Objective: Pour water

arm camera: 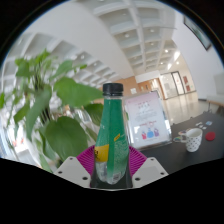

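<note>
Gripper view: my gripper [110,160] holds a green bottle [113,135] upright — both pink pads [90,154] press on its sides. Its black cap [113,89] is on. A plant [45,110] stands beside, a sign [148,122] and cup [191,139] beyond.

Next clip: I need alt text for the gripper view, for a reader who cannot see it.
A green plastic bottle with a black cap stands upright between the gripper jaws, whose pink pads press its sides. A leafy plant is beside it, with a printed sign and a white cup on the table beyond.
</note>
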A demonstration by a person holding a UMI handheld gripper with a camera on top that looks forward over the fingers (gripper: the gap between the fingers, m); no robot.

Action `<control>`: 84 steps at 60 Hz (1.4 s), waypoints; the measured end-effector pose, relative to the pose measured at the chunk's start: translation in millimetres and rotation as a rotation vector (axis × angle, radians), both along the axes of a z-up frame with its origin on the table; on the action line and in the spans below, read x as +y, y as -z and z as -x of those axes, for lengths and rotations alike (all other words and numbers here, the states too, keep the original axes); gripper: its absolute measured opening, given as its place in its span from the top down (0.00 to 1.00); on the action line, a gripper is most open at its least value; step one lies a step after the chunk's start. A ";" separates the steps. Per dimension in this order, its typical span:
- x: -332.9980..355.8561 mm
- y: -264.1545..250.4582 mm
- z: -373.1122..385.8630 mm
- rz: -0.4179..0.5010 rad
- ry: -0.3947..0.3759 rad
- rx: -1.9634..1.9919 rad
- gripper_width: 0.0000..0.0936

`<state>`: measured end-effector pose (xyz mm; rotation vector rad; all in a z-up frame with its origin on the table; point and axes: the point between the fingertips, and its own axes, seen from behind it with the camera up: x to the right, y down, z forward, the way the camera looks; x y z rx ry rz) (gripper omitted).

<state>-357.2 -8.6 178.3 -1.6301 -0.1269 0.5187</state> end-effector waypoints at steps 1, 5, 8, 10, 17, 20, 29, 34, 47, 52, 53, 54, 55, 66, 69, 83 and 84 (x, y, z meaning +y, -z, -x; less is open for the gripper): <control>1.2 -11.2 -0.8 -0.002 -0.016 0.045 0.56; 10.0 -55.2 -7.6 0.001 -0.081 0.237 0.56; 17.0 -84.6 -16.4 0.021 -0.138 0.395 0.55; 22.8 -102.7 -23.0 0.041 -0.187 0.508 0.55; 54.1 -146.8 -55.6 0.123 -0.329 0.917 0.56; 61.1 -158.5 -74.0 0.158 -0.371 1.081 0.55; 118.6 -130.3 -134.4 0.299 -0.391 1.500 0.56; 135.3 -99.2 -158.5 0.372 -0.372 1.657 0.56; 164.2 -41.3 -189.6 0.476 -0.320 1.809 0.56; 171.2 -37.0 -184.4 0.501 -0.330 1.788 0.56; 171.0 -37.5 -184.0 0.506 -0.336 1.790 0.56; 170.7 -38.7 -183.8 0.510 -0.341 1.792 0.56; 170.3 -40.2 -183.7 0.514 -0.347 1.794 0.56; 128.1 -98.5 -193.6 0.370 -0.376 1.438 0.56; 134.3 -120.6 -194.5 0.265 -0.346 1.252 0.56; 127.4 -203.0 -294.2 -0.237 -0.034 0.402 0.55; 115.4 -207.0 -316.5 -0.258 -0.012 0.358 0.56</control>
